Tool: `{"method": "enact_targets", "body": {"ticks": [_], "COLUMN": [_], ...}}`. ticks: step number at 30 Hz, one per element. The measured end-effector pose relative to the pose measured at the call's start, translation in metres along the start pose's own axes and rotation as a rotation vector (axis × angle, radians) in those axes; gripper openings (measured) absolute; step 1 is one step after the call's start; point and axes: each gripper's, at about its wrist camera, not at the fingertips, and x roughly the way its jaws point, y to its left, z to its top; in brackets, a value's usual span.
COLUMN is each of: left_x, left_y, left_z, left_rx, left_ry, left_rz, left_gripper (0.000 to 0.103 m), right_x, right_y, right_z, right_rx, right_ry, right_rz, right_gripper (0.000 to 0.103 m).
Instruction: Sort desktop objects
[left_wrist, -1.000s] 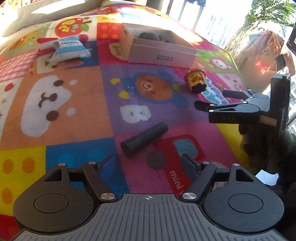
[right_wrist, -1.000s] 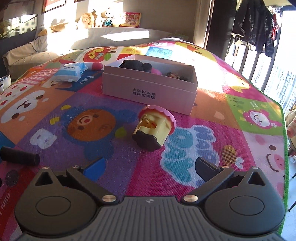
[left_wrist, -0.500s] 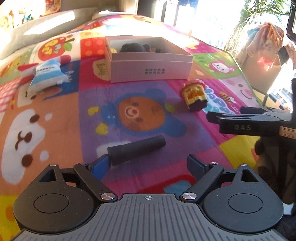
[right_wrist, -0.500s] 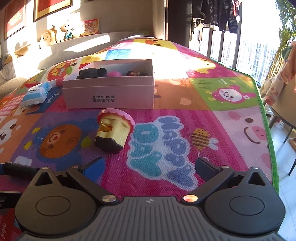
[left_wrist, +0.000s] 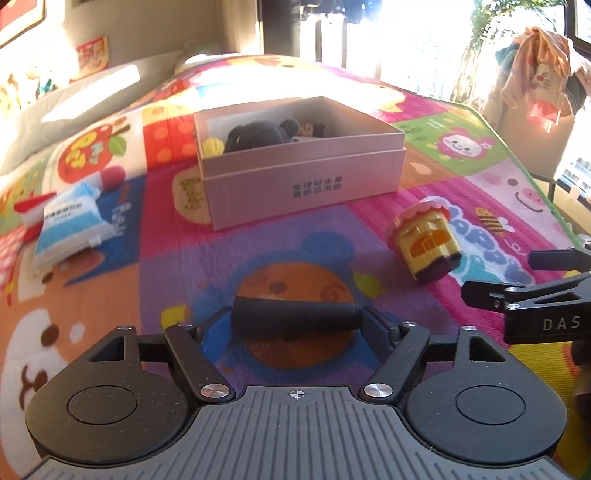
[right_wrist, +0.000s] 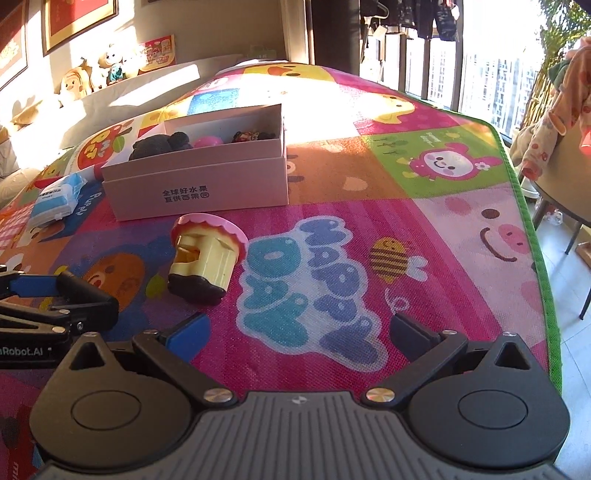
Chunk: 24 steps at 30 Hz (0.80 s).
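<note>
Over the play mat, left gripper clamps the black cylinder end to end; carry it level to the pink box. Right gripper gapes wide, holding nothing.

A pink cardboard box sits toward the far middle of the colourful cartoon play mat, with a dark plush toy inside it. Left of the box lies a blue-and-white tissue pack. Nearer and to the right of the box, a yellow toy jar with a pink lid lies tipped on its side. Closest, a black cylindrical tube lies crosswise between the fingers of the left hand-held gripper. The right hand-held gripper hangs just right of the jar.
</note>
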Motion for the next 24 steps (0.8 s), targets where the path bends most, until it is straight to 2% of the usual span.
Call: {"method": "enact_targets", "body": {"ticks": [10, 12, 14, 15, 17, 19, 21, 23, 24], "left_x": [-0.015, -0.02, -0.022, -0.022, -0.024, -0.024, -0.025, -0.025, -0.024], "left_y": [0.008, 0.012, 0.017, 0.019, 0.019, 0.019, 0.02, 0.022, 0.024], "left_z": [-0.015, -0.021, -0.025, -0.028, -0.029, -0.03, -0.031, -0.031, -0.031], "left_rx": [-0.018, -0.036, -0.059, -0.072, -0.071, -0.071, -0.078, -0.095, -0.106], "left_ry": [-0.021, -0.016, -0.013, -0.019, -0.031, -0.035, -0.037, -0.034, -0.031], "left_rz": [0.04, 0.054, 0.041, 0.032, 0.031, 0.033, 0.03, 0.027, 0.024], "left_gripper": [0.08, 0.081, 0.093, 0.094, 0.096, 0.096, 0.097, 0.098, 0.098], "right_x": [0.001, -0.004, -0.011, -0.014, -0.015, -0.007, 0.003, 0.007, 0.006], "right_y": [-0.002, 0.005, 0.018, 0.025, 0.039, 0.051, 0.057, 0.058, 0.058], "right_z": [0.0, 0.001, 0.001, 0.001, 0.002, 0.005, 0.009, 0.014, 0.017], "right_rx": [0.007, -0.048, -0.135, -0.177, -0.249, -0.294, -0.3, -0.289, -0.286], "right_ry": [0.006, -0.016, -0.067, -0.09, -0.116, -0.101, -0.078, -0.071, -0.074], "right_rz": [0.009, 0.04, 0.047, 0.053, 0.07, 0.073, 0.06, 0.057, 0.063], "right_gripper": [0.103, 0.103, 0.103, 0.103, 0.095, 0.088, 0.078, 0.064, 0.061]}}
